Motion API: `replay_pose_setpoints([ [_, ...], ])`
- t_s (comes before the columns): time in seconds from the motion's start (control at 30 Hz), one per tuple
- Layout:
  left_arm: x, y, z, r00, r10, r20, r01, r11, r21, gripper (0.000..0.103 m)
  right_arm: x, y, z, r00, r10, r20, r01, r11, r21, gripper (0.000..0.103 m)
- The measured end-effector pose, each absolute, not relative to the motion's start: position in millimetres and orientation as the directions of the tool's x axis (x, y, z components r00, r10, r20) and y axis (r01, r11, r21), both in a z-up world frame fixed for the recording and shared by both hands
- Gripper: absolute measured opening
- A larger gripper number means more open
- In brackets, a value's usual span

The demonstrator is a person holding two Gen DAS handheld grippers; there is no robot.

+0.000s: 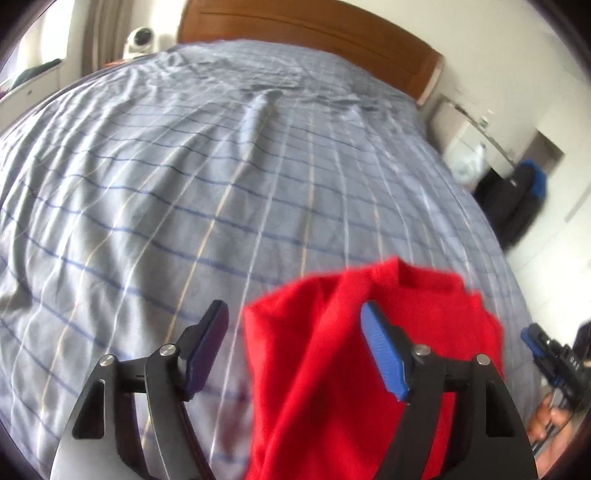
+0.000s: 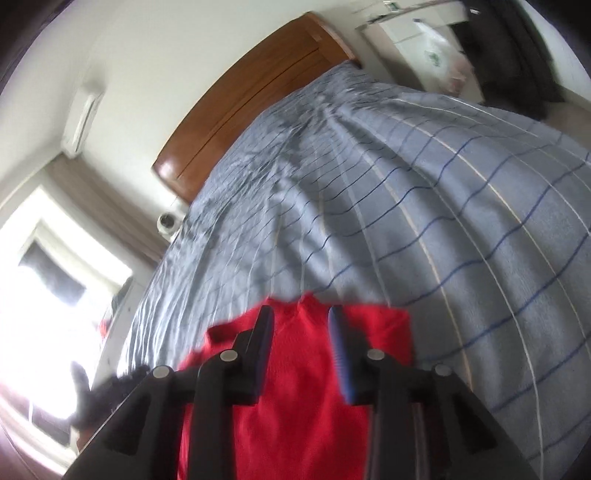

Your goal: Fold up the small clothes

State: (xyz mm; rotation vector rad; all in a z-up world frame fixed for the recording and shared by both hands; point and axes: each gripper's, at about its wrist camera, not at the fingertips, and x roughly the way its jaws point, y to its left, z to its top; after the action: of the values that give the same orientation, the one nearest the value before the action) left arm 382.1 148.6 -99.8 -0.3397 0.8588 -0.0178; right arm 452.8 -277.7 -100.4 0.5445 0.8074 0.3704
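Red garment [image 1: 317, 369] bunched near bed [image 1: 184, 184] edge; left tool [image 1: 295, 354] and right tool [image 2: 301, 354] released

This is a bedroom in a home. A wide bed fills most of both views, covered with a rumpled grey-blue sheet [image 1: 221, 177] crossed by thin dark-blue and cream lines, and a curved, polished brown wooden headboard [image 1: 314, 33] stands against a plain white wall. A white wall-mounted air-conditioning unit [image 2: 82, 116] hangs high beside a bright window [image 2: 55, 280] with beige curtains [image 2: 107, 218]. A small white round fan-like appliance [image 1: 140, 40] sits near the head of the bed. On the far side, a white cabinet [image 1: 467, 136] has a white plastic bag [image 1: 469, 162] against it, and a black-and-blue bag [image 1: 517, 199] stands on the floor nearby.
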Motion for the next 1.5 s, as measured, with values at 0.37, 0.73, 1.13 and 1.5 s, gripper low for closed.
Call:
replay_pose_setpoints([
  [0.37, 343, 214, -136, 0.537, 0.021, -0.844, -0.357, 0.911, -0.205, 0.089, 354, -281, -137, 0.542, 0.264, -0.798, -0.062, 0.960, 0.275, 0.039],
  [0.73, 218, 156, -146, 0.590, -0.056, -0.805, -0.116, 0.981, -0.153, 0.091, 244, -281, -133, 0.624, 0.315, -0.715, -0.127, 0.944, 0.304, 0.052],
  [1.13, 194, 141, -164, 0.657, -0.005, -0.754, -0.066, 0.996, -0.064, 0.099, 235, -279, -172, 0.667, 0.328, -0.669, -0.145, 0.938, 0.316, 0.067],
  [1.5, 226, 133, -139, 0.656, -0.029, -0.754, -0.015, 0.999, -0.051, 0.099, 224, -281, -175, 0.689, 0.339, -0.641, -0.171, 0.935, 0.311, 0.071],
])
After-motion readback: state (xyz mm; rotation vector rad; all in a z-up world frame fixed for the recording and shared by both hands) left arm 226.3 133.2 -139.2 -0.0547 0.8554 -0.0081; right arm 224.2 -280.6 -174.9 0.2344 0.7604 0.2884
